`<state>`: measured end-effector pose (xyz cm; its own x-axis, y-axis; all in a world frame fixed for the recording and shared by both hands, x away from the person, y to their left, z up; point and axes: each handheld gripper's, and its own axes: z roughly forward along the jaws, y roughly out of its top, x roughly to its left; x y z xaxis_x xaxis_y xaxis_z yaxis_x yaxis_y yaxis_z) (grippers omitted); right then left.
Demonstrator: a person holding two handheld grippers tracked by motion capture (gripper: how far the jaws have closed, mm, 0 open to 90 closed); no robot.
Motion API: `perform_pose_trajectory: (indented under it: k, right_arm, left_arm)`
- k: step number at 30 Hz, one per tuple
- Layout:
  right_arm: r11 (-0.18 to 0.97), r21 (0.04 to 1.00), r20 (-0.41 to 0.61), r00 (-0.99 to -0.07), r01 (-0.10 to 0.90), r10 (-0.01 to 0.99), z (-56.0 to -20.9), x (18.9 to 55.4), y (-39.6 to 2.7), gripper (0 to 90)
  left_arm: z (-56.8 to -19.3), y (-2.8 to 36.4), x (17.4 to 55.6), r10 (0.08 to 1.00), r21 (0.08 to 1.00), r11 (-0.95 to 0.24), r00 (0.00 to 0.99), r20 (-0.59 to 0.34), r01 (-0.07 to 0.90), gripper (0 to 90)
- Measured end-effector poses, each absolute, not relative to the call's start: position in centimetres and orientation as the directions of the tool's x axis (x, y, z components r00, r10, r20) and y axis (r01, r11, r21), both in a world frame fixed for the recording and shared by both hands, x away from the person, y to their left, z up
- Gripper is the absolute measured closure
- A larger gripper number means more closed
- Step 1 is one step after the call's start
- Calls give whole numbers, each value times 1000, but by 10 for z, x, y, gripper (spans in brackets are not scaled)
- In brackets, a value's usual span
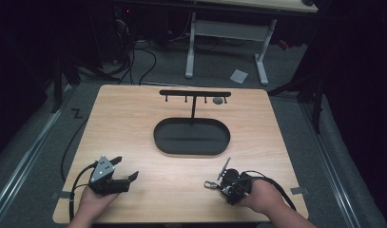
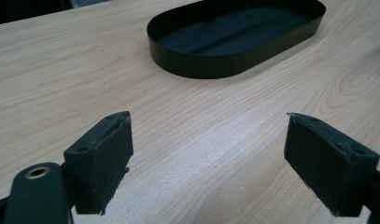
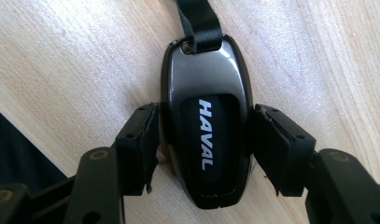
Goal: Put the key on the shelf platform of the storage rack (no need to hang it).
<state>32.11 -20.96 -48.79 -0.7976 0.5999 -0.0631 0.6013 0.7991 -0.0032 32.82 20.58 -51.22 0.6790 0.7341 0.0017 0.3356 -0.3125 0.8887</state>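
Dark floor is surrounding the wooden table [image 1: 134, 118]. Right gripper [image 3: 204, 140] fingers are closing on the key fob [image 3: 206, 126] near the table's front edge, seemingly gripping; left gripper [image 2: 208, 163] is waiting wide open. Hook stand [image 1: 195, 95] and tray [image 1: 191, 136] are probably the goal, untouched.

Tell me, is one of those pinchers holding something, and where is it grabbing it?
Yes. The right gripper holds a car key with HAVAL on it, squeezed by its two long sides. The left gripper is open and holds nothing.
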Motion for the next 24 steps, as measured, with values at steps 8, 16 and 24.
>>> perform_pose_trajectory:
  k: [8, 16, 24]
  right_arm:
    - [793, -11, -40, -792, 610, 609, -490, 325, -210, 479]
    - [782, -12, -31, -782, 624, 623, -487, 326, -211, 485]
    - [763, 4, -44, -763, 646, 645, -469, 331, -214, 487]
  left_arm:
    - [-513, 205, 329, 733, 888, -313, 680, 2, 336, 162]
    - [-513, 205, 329, 731, 886, -319, 682, 4, 337, 162]
    - [-514, 204, 329, 732, 885, -318, 681, 2, 340, 163]
